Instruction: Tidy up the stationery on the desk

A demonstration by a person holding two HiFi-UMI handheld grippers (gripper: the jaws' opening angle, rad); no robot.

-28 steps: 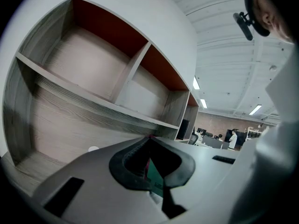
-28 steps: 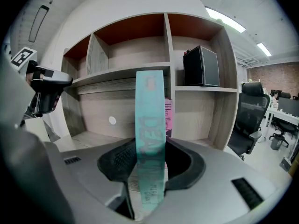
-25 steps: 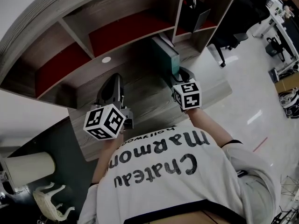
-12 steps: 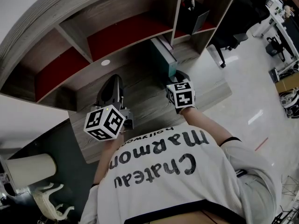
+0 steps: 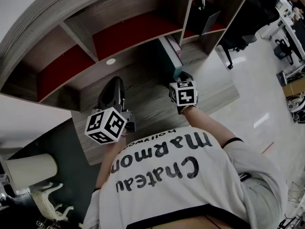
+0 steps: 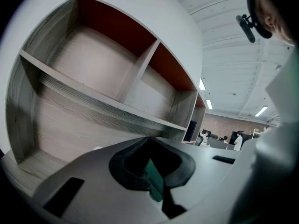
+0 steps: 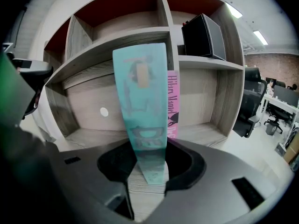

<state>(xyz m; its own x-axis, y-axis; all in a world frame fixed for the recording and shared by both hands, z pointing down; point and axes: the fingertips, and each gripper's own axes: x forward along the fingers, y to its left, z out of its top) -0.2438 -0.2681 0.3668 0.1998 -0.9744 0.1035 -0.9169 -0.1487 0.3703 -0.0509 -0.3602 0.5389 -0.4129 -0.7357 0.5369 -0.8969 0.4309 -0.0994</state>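
Observation:
A tall teal book (image 5: 170, 56) stands on end on the wooden desk (image 5: 147, 97), below the shelf unit. My right gripper (image 5: 178, 74) is shut on its lower edge. In the right gripper view the teal book (image 7: 142, 101) rises from between the jaws of that gripper (image 7: 149, 176), and a pink book (image 7: 172, 106) stands right against its right side. My left gripper (image 5: 116, 84) hovers over the desk to the left, apart from the books. Its jaws (image 6: 156, 190) look nearly together. A green sliver shows in the slit; I cannot tell what it is.
The shelf unit (image 5: 124, 32) curves over the desk, with red-backed cubbies. A black box (image 5: 202, 15) sits in the upper right cubby. A white round dot (image 5: 110, 61) marks the back panel. An office chair (image 5: 238, 42) stands on the floor to the right, a white bin (image 5: 31, 173) at lower left.
My right gripper has sunk a little and shifted left with the teal book still in it. The left gripper has stayed where it was.

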